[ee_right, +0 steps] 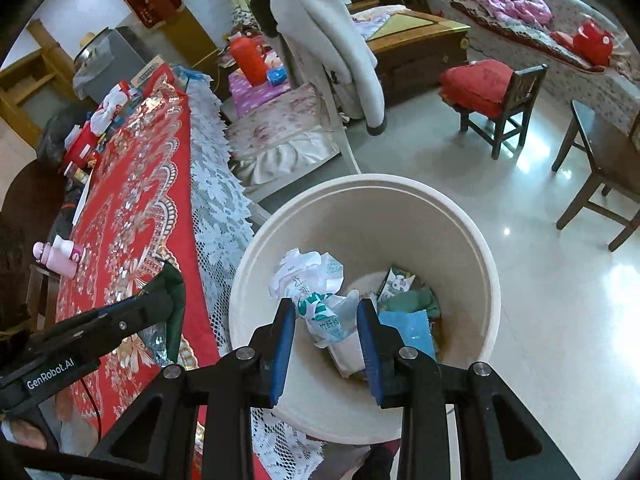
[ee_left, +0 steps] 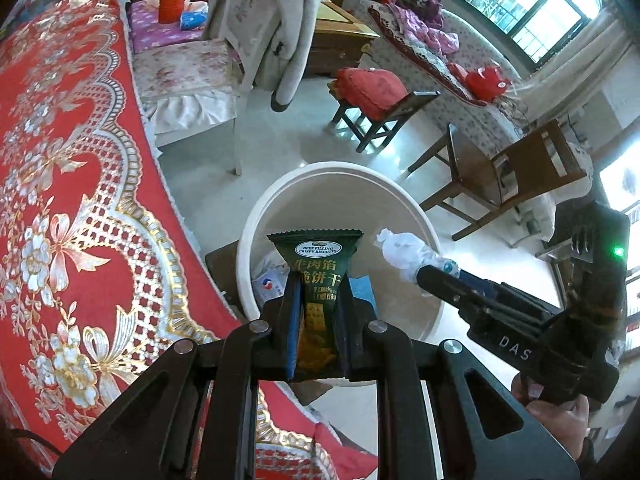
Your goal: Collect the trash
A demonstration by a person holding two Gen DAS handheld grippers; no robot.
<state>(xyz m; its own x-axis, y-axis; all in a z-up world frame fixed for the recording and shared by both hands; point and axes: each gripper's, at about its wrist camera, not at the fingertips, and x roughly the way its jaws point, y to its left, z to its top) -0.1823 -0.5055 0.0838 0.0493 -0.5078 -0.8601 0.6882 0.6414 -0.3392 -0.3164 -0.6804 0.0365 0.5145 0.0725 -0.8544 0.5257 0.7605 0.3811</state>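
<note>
In the left wrist view, the left gripper (ee_left: 318, 300) has its jaws closed tight on a green biscuit packet (ee_left: 316, 268), held above the white bucket (ee_left: 256, 216) beside the bench (ee_left: 72, 200).

The right wrist view looks deeper into the bucket: blue paper (ee_right: 408, 328) and wrappers lie at the bottom. The right gripper (ee_right: 326, 316) has its jaws pinching a crumpled white wrapper (ee_right: 316, 292) over it.

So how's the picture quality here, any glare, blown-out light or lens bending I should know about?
Left wrist view: the window is blown out to white, and the fisheye bends the red tablecloth edge into a curve. Right wrist view: bright glare patches on the glossy floor; dark corners ring the frame; the white bin looks sharp.
</note>
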